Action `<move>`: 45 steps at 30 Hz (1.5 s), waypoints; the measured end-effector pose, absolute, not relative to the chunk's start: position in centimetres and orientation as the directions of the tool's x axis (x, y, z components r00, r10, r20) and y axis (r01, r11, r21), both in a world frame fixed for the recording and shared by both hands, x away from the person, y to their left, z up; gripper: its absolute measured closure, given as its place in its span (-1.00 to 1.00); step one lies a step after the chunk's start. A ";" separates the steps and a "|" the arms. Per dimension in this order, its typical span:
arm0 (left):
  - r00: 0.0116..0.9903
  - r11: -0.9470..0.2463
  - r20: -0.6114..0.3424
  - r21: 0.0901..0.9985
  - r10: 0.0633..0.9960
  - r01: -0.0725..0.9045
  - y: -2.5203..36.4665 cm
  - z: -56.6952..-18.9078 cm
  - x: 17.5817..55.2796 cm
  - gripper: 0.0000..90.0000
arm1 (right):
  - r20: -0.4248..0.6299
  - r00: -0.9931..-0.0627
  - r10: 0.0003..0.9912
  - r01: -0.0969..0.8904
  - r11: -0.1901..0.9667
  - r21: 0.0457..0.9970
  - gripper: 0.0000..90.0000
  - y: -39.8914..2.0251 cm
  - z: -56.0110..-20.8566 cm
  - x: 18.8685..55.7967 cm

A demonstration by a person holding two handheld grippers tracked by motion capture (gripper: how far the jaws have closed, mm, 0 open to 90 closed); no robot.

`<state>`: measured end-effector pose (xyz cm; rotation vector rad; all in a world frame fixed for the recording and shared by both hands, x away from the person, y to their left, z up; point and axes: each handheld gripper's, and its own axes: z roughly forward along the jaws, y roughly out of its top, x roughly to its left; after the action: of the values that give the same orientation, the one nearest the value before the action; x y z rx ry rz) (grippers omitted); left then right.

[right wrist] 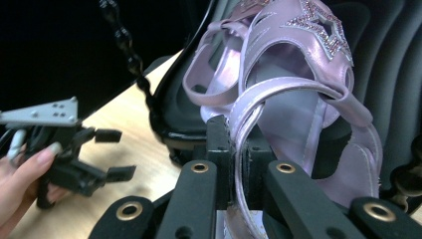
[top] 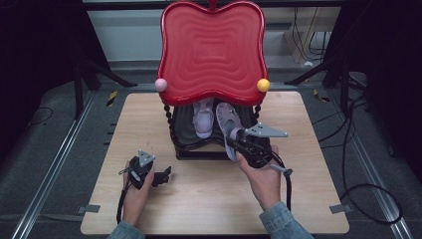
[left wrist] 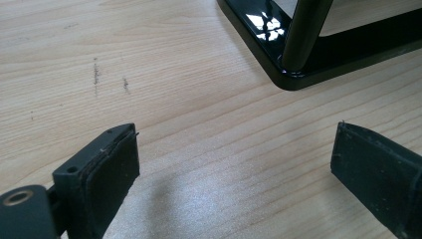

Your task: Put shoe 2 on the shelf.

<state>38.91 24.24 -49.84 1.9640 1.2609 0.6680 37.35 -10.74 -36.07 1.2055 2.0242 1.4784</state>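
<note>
A lilac strappy sandal (top: 227, 121) with a glittery star (right wrist: 326, 25) lies heel-out on the black lower shelf (top: 185, 140) of a small rack. My right gripper (top: 239, 145) is shut on its heel strap (right wrist: 249, 112), which runs between the jaws. A second pale shoe (top: 204, 118) sits to its left on the same shelf. My left gripper (top: 161, 175) rests low over the wooden table (top: 199, 204), open, with bare wood between its pads (left wrist: 112, 167). In the right gripper view the left gripper (right wrist: 113, 154) shows at the left, held by a hand.
The rack's red wavy top (top: 211, 50) overhangs the shelf, with a pink ball (top: 160, 84) and a yellow ball (top: 263, 85) at its front corners. Its black base corner and post (left wrist: 298, 45) stand just ahead of the left gripper. Cables lie on the floor at right.
</note>
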 end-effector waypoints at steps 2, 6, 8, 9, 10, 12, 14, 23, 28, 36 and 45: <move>0.392 -0.282 0.051 0.780 0.919 0.559 24.3 -49.8 38.9 -0.90 | 0.191 -0.558 0.808 0.420 0.076 0.904 0.92 -10.6 -36.2 37.6; 0.394 -0.283 0.052 0.781 0.918 0.556 24.3 -49.8 38.9 -0.90 | 0.180 -0.522 0.834 0.396 0.050 0.917 0.92 -10.2 -36.4 38.4; 0.394 -0.283 0.051 0.780 0.918 0.558 24.3 -49.9 38.9 -0.90 | 0.168 -0.508 0.845 0.382 0.046 0.923 0.92 -10.0 -36.6 38.7; 0.395 -0.285 0.052 0.779 0.917 0.558 24.3 -49.9 38.9 -0.90 | 0.166 -0.502 0.849 0.377 0.042 0.925 0.92 -9.8 -36.6 38.9; 0.396 -0.284 0.051 0.780 0.917 0.558 24.3 -49.9 38.9 -0.90 | 0.161 -0.495 0.854 0.372 0.041 0.927 0.92 -9.6 -36.7 39.1; 0.395 -0.282 0.049 0.780 0.917 0.559 24.3 -49.9 38.9 -0.90 | 0.145 -0.482 0.864 0.362 0.046 0.931 0.92 -9.2 -36.8 39.4; 0.392 -0.278 0.045 0.779 0.919 0.562 24.4 -49.9 38.9 -0.90 | 0.138 -0.472 0.871 0.354 0.044 0.934 0.92 -8.8 -36.9 39.9; 0.400 -0.284 0.045 0.776 0.915 0.563 24.2 -50.0 39.0 -0.90 | 0.107 -0.418 0.902 0.313 0.032 0.949 0.92 -7.4 -37.3 41.6; 0.400 -0.280 0.041 0.778 0.916 0.563 24.3 -50.0 39.0 -0.90 | 0.077 -0.393 0.917 0.290 0.044 0.956 0.92 -6.6 -37.6 42.2; 0.403 -0.281 0.039 0.777 0.914 0.563 24.2 -50.0 39.0 -0.90 | 0.019 -0.343 0.939 0.257 0.075 0.963 0.92 -5.7 -37.8 42.8; 0.400 -0.275 0.035 0.780 0.916 0.562 24.3 -50.0 39.0 -0.90 | -0.003 -0.305 0.953 0.262 0.087 0.961 0.92 -5.4 -38.3 43.4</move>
<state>39.01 24.27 -49.99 1.9614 1.2599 0.6461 43.42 -5.38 -38.30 1.2143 1.6676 1.2532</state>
